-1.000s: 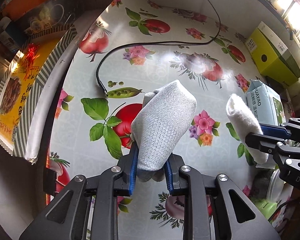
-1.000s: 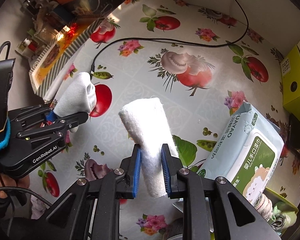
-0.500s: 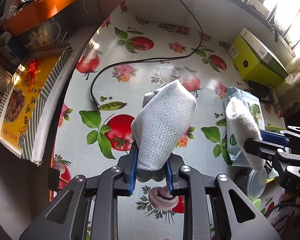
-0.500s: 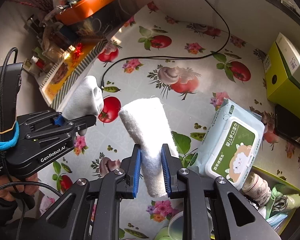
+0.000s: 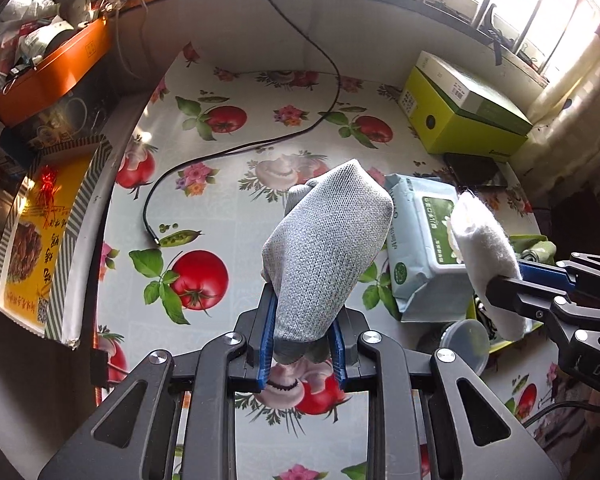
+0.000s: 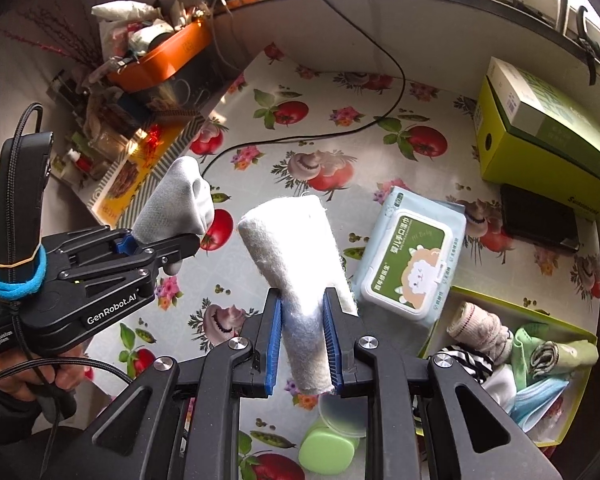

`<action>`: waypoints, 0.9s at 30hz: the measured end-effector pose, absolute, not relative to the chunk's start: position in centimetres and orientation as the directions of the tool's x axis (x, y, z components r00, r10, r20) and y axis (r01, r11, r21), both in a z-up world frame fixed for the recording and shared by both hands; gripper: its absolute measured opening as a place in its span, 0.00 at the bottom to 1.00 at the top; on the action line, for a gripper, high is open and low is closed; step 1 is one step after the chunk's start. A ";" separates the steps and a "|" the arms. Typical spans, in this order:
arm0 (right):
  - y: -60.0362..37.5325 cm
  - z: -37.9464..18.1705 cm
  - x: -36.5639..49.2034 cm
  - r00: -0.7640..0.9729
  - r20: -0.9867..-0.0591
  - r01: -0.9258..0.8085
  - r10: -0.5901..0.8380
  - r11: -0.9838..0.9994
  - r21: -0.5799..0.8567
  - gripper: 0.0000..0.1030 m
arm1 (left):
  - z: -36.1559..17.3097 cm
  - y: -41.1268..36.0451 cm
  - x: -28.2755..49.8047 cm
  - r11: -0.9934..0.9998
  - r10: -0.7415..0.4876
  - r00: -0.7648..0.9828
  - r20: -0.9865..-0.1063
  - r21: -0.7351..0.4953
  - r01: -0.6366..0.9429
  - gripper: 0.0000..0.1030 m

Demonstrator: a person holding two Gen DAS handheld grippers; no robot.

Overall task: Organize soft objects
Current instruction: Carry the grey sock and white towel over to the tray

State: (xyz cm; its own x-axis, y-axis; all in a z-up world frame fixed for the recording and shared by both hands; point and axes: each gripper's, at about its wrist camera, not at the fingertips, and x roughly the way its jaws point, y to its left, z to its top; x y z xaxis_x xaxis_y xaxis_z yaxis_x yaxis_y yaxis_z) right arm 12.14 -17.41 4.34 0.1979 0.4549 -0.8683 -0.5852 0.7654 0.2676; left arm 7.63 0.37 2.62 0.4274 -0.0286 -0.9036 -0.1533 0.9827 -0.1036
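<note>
Grippers both loaded, both held above the tablecloth with nothing touching it. Left gripper is clamped on a grey knit roll, blue pads pressing its lower end and the rest sticking up past the fingertips. Right gripper is clamped on a white fluffy roll, pinched near its lower third.

Landmark is the wipes pack lying flat on the cloth. White roll sits just left of the pack in the right wrist view; grey roll is further left of it, beside the left gripper body. Yellow-green tray, just below-right of the pack, holds rolled socks, a striped piece and a blue mask. Green box is above-right of the pack, black cable above-left, and a green lidded container below it.
</note>
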 end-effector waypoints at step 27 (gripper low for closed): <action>-31.8 2.1 10.5 0.281 -0.872 -0.293 0.401 0.901 0.320 0.18 | 3.5 -11.5 9.9 0.983 -0.171 0.382 -0.908 -0.130 0.130 0.23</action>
